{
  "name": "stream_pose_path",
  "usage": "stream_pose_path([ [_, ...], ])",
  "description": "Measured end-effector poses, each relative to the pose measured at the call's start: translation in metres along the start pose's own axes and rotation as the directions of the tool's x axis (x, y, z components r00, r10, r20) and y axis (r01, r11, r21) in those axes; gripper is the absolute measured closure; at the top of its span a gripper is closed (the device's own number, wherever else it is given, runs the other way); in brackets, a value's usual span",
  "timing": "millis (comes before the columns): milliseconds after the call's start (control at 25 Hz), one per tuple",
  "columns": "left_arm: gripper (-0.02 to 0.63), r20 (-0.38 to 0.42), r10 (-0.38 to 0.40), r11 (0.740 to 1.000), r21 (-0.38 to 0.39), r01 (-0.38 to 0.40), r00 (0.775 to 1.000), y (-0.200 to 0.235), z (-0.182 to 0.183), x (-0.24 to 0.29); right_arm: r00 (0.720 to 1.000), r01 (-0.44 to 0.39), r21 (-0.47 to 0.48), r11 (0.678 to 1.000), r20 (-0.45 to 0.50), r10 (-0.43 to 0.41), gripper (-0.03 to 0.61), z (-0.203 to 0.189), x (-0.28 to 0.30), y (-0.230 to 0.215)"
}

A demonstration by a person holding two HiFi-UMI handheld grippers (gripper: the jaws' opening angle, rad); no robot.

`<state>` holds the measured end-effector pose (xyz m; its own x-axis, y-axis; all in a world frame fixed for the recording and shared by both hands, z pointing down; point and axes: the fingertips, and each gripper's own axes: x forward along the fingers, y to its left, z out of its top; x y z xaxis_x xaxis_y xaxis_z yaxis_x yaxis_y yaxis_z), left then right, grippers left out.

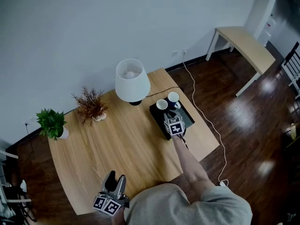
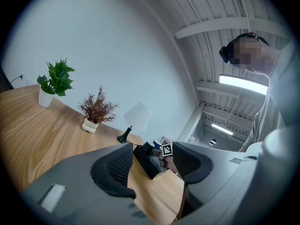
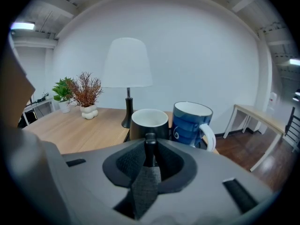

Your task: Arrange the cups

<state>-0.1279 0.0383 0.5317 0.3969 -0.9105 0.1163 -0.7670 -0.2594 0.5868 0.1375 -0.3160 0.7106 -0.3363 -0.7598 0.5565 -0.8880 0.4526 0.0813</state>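
Two cups stand side by side on a black tray (image 1: 188, 116) at the table's right: a black cup with a white inside (image 1: 161, 104) (image 3: 149, 123) and a blue mug with a white handle (image 1: 174, 97) (image 3: 190, 123). My right gripper (image 1: 171, 117) (image 3: 150, 146) sits over the tray just behind the black cup, and its jaws are shut on that cup's black handle. My left gripper (image 1: 115, 182) (image 2: 151, 165) rests near the table's front edge, far from the cups, open with nothing between its fingers.
A white-shaded lamp (image 1: 132, 81) (image 3: 127, 69) stands just behind the tray. A dried reddish plant (image 1: 91, 105) and a green potted plant (image 1: 52, 123) sit at the table's back left. A cable (image 1: 206, 121) runs off the right edge. A small side table (image 1: 246, 46) stands far right.
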Motion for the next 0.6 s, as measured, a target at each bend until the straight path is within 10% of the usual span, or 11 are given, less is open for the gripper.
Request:
stream_pose_path([
  [440, 0.362, -0.013, -0.019, 1.0, -0.006, 0.019, 1.0, -0.002, -0.004, 0.004, 0.999, 0.02, 0.031, 0.999, -0.035, -0.019, 0.477, -0.02, -0.021, -0.004],
  [600, 0.362, -0.013, -0.018, 1.0, -0.008, 0.018, 1.0, 0.0, -0.002, 0.004, 0.985, -0.16, 0.178, 0.971, 0.092, 0.146, 0.48, -0.013, -0.075, 0.038],
])
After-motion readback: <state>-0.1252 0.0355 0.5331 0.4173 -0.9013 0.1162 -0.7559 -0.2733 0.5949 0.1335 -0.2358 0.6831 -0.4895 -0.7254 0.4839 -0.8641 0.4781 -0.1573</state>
